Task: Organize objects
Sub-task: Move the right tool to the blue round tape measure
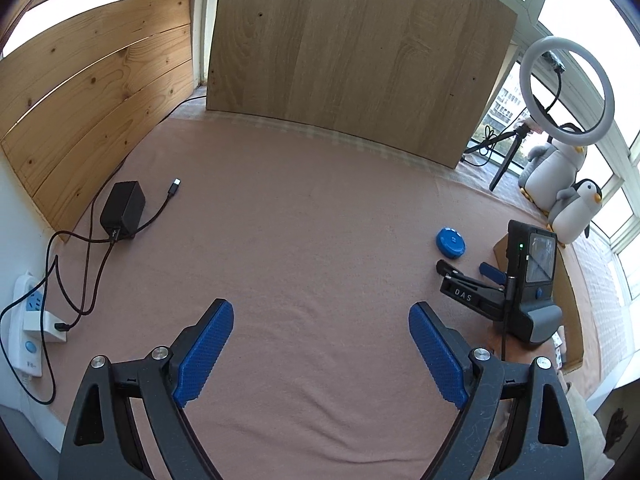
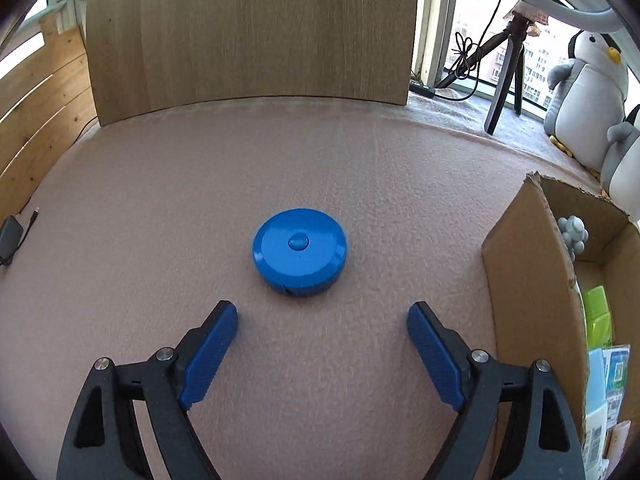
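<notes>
Blue-padded fingers of the right gripper (image 2: 322,344) stand spread wide and empty, angled down low over the pink cloth (image 2: 160,200); just ahead of their tips, not touching, lies the blue round disc (image 2: 300,250), flat on the cloth; to its right stands a cardboard box (image 2: 516,248) with packets inside. The left gripper (image 1: 320,348) is likewise spread apart, holding nothing, pointed across bare cloth; the disc lies well off to its right, near the right gripper's body; far left sit a black adapter (image 1: 122,208) and a power strip (image 1: 26,320).
</notes>
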The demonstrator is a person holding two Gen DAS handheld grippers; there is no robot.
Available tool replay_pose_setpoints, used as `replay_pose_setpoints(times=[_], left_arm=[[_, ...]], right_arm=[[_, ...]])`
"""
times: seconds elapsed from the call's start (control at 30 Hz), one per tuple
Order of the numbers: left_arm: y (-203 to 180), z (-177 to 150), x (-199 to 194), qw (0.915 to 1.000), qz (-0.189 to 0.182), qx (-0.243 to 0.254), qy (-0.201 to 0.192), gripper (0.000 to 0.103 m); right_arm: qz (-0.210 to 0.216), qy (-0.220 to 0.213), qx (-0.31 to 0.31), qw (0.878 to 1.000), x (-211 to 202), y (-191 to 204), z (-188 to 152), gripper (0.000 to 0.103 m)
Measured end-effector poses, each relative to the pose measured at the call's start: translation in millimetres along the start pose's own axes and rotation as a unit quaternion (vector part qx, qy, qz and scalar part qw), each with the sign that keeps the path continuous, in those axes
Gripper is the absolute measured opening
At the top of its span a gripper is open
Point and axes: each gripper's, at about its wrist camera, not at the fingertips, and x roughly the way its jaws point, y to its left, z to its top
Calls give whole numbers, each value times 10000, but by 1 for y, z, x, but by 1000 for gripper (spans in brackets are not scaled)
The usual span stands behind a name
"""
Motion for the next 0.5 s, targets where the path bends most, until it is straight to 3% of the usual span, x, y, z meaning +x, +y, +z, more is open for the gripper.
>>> replay_pose_setpoints(times=[0.2,0.3,0.37,0.4,0.5], left_arm=[[12,-3,-6,10000,70,-30,25,92],[16,-5,-6,9999,112,-53,58,92],[19,-6,-5,9999,138,-61,81,92],[20,-7,-5,9998,150,-59,92,92],[25,-8,-1,9997,209,-90,108,92]], right_arm=[[78,9,-120,9999,7,-1,11,82],[141,-34,-194,9997,8,0,15,70],[205,-81,-249,9994,7,2,17,49],[220,-94,-275,9993,7,3,18,45],[300,-106,-327,9990,6,4,17,45]])
